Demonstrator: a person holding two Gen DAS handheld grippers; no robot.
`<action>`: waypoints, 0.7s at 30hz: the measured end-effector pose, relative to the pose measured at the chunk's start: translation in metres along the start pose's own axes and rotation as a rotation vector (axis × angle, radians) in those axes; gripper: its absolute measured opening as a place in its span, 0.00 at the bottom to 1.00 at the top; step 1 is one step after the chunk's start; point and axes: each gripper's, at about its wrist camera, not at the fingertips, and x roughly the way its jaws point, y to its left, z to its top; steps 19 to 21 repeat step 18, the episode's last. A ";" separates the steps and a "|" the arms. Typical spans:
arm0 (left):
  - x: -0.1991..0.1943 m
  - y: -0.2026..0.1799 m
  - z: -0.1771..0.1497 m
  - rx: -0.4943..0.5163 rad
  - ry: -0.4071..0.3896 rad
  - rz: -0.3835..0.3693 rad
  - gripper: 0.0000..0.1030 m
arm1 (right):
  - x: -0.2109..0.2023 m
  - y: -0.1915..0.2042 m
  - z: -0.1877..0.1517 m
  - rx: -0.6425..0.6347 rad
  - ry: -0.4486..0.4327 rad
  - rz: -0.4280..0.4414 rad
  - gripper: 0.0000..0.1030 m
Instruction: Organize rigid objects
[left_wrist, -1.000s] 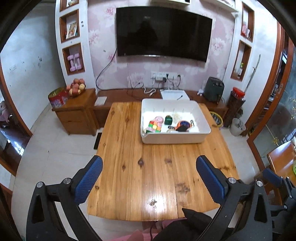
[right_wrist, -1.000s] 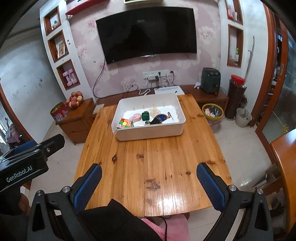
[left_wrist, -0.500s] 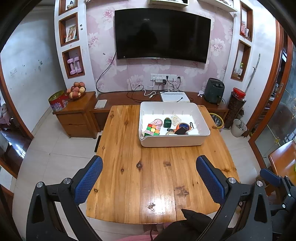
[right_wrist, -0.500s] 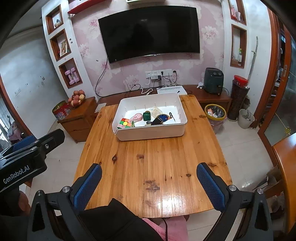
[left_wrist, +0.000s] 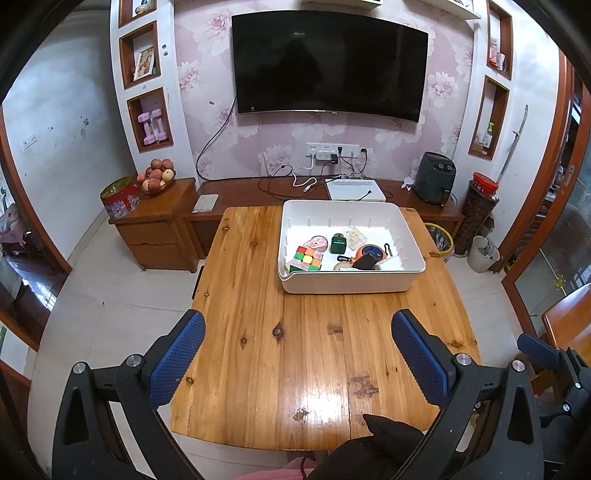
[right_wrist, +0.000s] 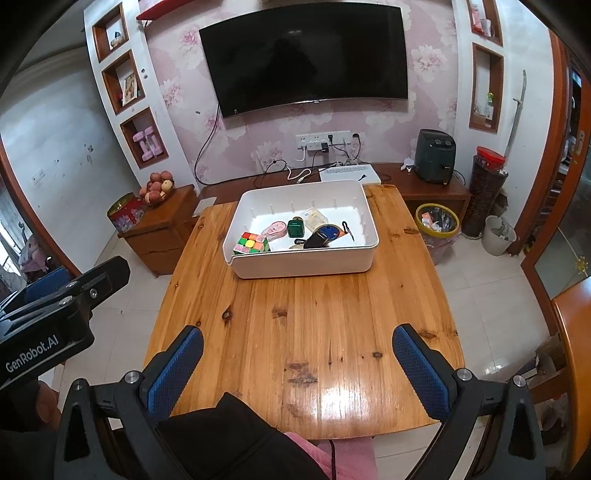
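Note:
A white bin (left_wrist: 351, 284) (right_wrist: 303, 264) stands on the far half of a wooden table (left_wrist: 295, 350) (right_wrist: 295, 325). Inside it lie a colourful puzzle cube (left_wrist: 306, 259) (right_wrist: 250, 243), a pink round item (left_wrist: 317, 243), a small green box (left_wrist: 338, 244) (right_wrist: 295, 228), an orange and blue round thing (left_wrist: 371, 253) and a black object (left_wrist: 364, 262). My left gripper (left_wrist: 297, 360) hangs open over the table's near half, with nothing between its blue pads. My right gripper (right_wrist: 295, 371) is open too, well short of the bin. The left gripper's body (right_wrist: 55, 317) shows at the left of the right wrist view.
A dark TV (left_wrist: 328, 62) hangs on the far wall above a low wooden bench (left_wrist: 258, 192). A side cabinet (left_wrist: 155, 221) with a fruit bowl (left_wrist: 157, 177) and a red tin stands left of the table. A yellow waste bin (right_wrist: 437, 221) sits to the right.
Both grippers have pulled up and back slightly, so the bin and table sit lower and a little farther in the views. Both stay open. Nothing in the bin has moved.

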 end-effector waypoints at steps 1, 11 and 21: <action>0.000 -0.001 0.001 -0.002 0.001 0.001 0.98 | 0.001 0.000 0.001 -0.002 0.004 0.001 0.99; 0.005 0.004 0.001 -0.010 0.019 0.004 0.98 | 0.010 0.006 0.005 -0.013 0.035 0.011 0.99; 0.008 0.008 -0.001 0.000 0.039 -0.023 0.98 | 0.010 0.010 0.002 -0.007 0.056 -0.006 0.99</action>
